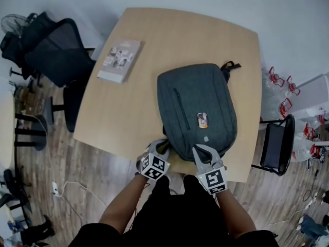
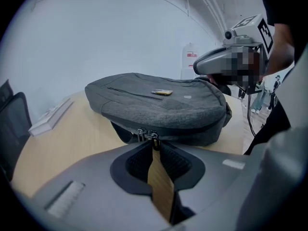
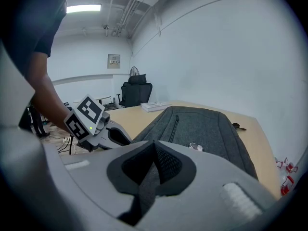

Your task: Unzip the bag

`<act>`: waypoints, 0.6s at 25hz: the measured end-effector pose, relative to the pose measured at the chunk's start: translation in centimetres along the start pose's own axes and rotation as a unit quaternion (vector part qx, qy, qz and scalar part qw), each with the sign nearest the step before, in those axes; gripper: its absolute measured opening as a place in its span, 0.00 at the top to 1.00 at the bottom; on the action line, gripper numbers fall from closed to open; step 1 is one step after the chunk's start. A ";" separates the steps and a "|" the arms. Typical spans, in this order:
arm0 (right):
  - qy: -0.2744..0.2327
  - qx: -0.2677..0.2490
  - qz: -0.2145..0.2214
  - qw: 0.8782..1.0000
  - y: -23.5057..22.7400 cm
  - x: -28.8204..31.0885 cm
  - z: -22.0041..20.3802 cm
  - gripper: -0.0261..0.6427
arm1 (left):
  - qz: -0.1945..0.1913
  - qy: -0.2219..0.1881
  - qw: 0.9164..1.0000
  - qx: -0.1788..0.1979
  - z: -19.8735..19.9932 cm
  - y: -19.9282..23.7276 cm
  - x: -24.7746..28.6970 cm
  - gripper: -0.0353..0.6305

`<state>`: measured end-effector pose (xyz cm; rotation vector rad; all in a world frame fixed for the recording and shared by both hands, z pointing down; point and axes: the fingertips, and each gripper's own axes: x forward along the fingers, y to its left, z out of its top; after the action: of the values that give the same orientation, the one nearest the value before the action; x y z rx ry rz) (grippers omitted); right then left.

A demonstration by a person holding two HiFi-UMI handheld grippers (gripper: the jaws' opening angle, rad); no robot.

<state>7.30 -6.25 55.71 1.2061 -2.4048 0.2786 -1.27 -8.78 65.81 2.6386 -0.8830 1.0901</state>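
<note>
The bag (image 1: 198, 112) lies flat by the table's (image 1: 154, 40) near edge, toward its right corner. My left gripper (image 1: 162, 144) is clenched, tips apparently nipping a zipper pull (image 2: 153, 137) at the bag's near end. My right gripper (image 1: 197, 150) is clenched against that end; I cannot tell if it pinches fabric. If it doesn't anchor the bag, my pull may drag the bag over the edge, or the thin tab may slip free.

The bag (image 1: 198, 109) is laid on the table (image 1: 154, 30). A book (image 1: 119, 60) is placed left of the bag, further back. At the bag's near edge the zipper pull (image 2: 154, 137) is met by the left gripper (image 1: 163, 144), the right gripper (image 1: 197, 149) being set just to its right.
</note>
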 end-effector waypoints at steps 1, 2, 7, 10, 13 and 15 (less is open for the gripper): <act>0.002 -0.002 0.001 1.000 0.0 0.0 0.0 0.96 | -0.002 -0.002 1.000 -0.008 0.0 0.1 0.0 0.85; 0.002 -0.003 0.003 1.000 0.0 0.1 0.0 0.96 | -0.003 -0.004 1.000 -0.016 0.0 0.1 0.0 0.85; 0.001 0.001 0.008 1.000 -0.1 0.4 -0.2 0.96 | -0.004 -0.016 0.999 -0.052 0.0 0.4 -0.6 0.85; 0.002 0.001 0.011 1.000 0.0 0.3 -0.3 0.96 | 0.001 -0.021 0.998 -0.061 0.0 0.3 -0.8 0.86; 0.002 0.002 0.011 1.000 -0.1 0.2 -0.3 0.96 | 0.007 -0.020 0.998 -0.065 0.0 0.3 -0.8 0.86; 0.003 0.002 0.012 1.000 -0.1 0.2 -0.4 0.96 | 0.013 -0.017 0.998 -0.065 -0.1 0.4 -0.9 0.86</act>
<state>7.42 -6.29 56.14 1.1777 -2.4148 0.2945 -2.03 -8.63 65.26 2.5526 -0.9631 0.9607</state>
